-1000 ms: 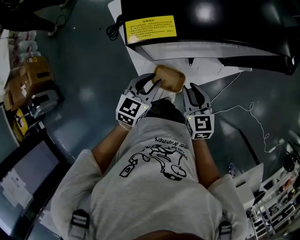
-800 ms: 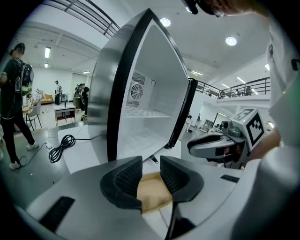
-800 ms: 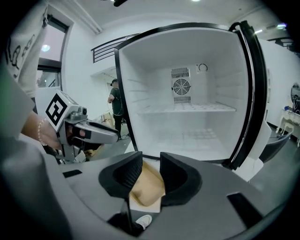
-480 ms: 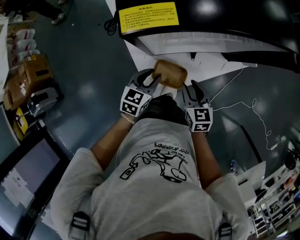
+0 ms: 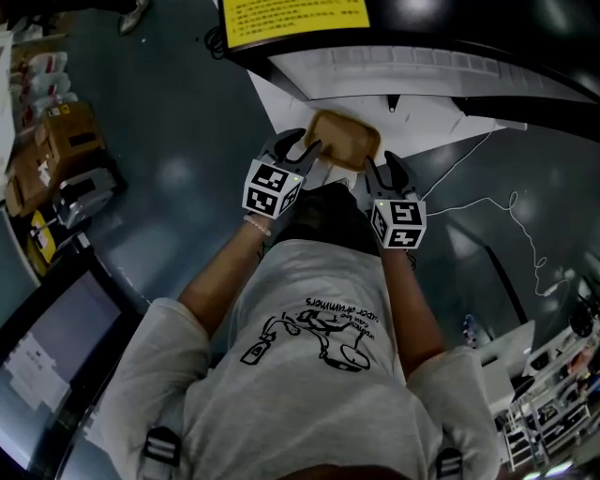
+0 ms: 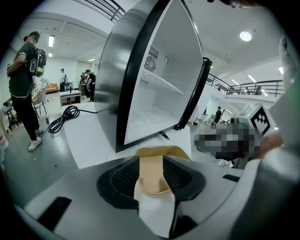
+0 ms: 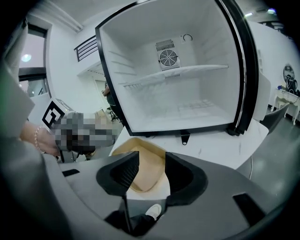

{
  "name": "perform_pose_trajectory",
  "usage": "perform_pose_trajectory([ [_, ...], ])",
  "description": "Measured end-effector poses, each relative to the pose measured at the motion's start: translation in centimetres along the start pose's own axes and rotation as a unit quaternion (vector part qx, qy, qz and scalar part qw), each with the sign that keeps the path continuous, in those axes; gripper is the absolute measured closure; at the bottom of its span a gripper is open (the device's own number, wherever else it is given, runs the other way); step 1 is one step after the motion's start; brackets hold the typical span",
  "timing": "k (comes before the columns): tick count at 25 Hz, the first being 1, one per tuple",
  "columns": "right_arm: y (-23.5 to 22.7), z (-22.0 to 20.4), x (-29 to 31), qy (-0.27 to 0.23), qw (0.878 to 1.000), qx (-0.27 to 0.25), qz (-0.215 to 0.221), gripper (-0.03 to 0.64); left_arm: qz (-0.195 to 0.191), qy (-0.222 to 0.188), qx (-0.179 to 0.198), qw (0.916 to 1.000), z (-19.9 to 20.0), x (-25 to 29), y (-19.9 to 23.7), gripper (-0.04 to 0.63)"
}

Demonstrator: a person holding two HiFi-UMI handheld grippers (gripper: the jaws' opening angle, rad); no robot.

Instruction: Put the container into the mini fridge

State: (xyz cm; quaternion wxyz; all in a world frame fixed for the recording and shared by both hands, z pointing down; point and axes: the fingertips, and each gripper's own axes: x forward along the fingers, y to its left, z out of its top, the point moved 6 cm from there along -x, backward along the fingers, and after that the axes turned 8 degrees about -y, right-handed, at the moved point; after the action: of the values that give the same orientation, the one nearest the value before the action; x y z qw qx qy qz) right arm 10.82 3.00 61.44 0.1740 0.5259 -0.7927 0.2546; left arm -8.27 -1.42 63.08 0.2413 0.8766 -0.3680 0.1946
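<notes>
I read the container (image 5: 343,139) as plain tan throughout. The mini fridge (image 7: 178,93) has a black frame and a white interior. Its black top carries a yellow label (image 5: 292,11) with dark print. The board (image 5: 422,122) beneath it is white. The floor (image 5: 178,141) is dark blue-grey. The person's T-shirt (image 5: 309,394) is light grey with a black graphic print.

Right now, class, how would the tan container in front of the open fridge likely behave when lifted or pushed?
The container looks thin-walled and empty, so probably light and slightly flexible at the rim. Its shallow, broad shape suggests it would slide rather than tip or roll.
</notes>
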Motion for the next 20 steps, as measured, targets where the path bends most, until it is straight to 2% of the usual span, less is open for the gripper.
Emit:
perform_pose_trajectory([
  [20,-1.7,-3.5,3.7,0.033,0.998,0.056,-0.008,0.434,0.009,0.022,-0.033,0.9992,-2.7,3.2,1.9,0.420],
])
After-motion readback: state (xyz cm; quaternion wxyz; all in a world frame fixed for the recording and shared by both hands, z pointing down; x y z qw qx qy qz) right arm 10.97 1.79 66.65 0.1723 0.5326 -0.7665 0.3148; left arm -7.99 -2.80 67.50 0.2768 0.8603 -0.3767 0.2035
